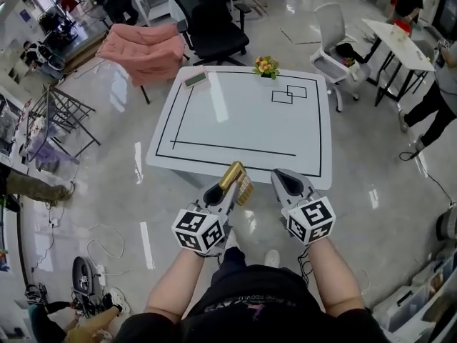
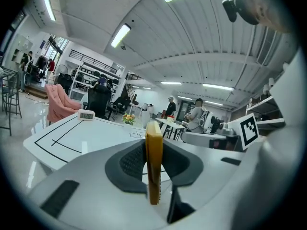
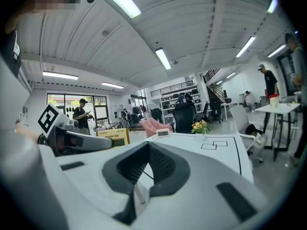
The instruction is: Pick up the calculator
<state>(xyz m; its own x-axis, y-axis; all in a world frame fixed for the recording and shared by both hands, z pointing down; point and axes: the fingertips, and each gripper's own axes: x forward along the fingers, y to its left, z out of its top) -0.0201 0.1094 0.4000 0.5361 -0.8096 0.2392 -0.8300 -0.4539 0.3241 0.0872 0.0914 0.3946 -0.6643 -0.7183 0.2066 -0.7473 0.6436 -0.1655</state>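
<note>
Already the left claw (image 1: 227, 190) clamps the thin gold calculator (image 1: 236, 180) edge-on, lifted clear just off the desk's (image 1: 235, 120) near edge, probably so it cannot slip; the right claw (image 1: 280, 177), closed on nothing, rides alongside

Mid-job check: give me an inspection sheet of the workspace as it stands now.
Surface: white table with black marked lines.
Job's things: calculator held clear of the table.
Clutter: small digital clock and flowers at the far edge.
Grippers: left gripper shut on the calculator; right gripper shut, empty.
Cables: white cable on the floor, left.
Surroundings: pink chair, black chair, people at right.
</note>
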